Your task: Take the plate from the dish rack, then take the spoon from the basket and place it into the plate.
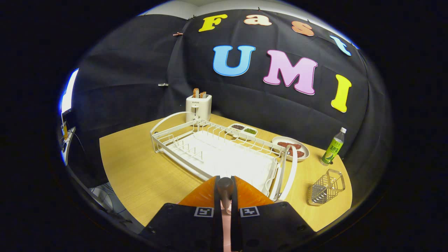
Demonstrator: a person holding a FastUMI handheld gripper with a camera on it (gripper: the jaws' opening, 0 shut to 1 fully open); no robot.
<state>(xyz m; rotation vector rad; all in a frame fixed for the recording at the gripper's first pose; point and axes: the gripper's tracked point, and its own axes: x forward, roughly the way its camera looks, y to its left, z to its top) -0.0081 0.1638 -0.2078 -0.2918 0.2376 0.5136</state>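
Note:
An orange plate (250,196) lies on the wooden table just ahead of and under my fingers, at the near end of the white dish rack (217,154). My gripper (225,196) is shut on a spoon (225,184). Its dark rounded end sticks up between the fingertips over the plate, and a pink part runs back between the fingers. The rack's slots hold nothing. The wire basket (326,190) stands tilted on the table beyond my fingers to the right, with nothing visible in it.
Behind the rack stand a white toaster (198,106) with toast, a small two-part dish of beans (244,130) and a white plate of red pieces (291,147). A green bottle (333,147) stands far right near the table edge (119,196).

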